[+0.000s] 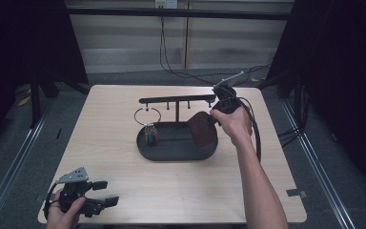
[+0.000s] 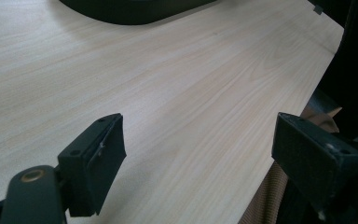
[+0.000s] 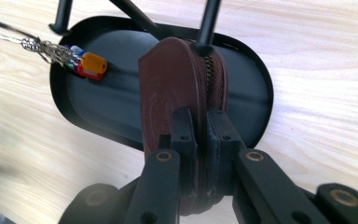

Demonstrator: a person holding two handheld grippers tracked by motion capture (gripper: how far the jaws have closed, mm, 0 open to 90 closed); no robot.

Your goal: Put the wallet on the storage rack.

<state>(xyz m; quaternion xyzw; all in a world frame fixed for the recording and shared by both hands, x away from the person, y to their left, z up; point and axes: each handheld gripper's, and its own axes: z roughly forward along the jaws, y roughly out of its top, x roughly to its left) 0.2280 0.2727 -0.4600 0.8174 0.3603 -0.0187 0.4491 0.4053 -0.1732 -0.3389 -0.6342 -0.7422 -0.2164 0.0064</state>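
Pinching the brown zipped leather pouch (image 3: 177,93) edgewise between closed jaws, the right gripper (image 3: 199,140) holds it upright over the black oval metal tray (image 3: 256,79), seemingly for placing there, while the left gripper (image 2: 196,149) rests open near the table's edge.

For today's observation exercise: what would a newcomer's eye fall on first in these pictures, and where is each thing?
First, the brown zipped pouch, clamped upright in the right gripper above the right end of the black oval tray at mid-table. Next, the key ring with coloured tags, hanging from the stand's crossbar over the tray's left end. The left gripper rests open at the near left corner.
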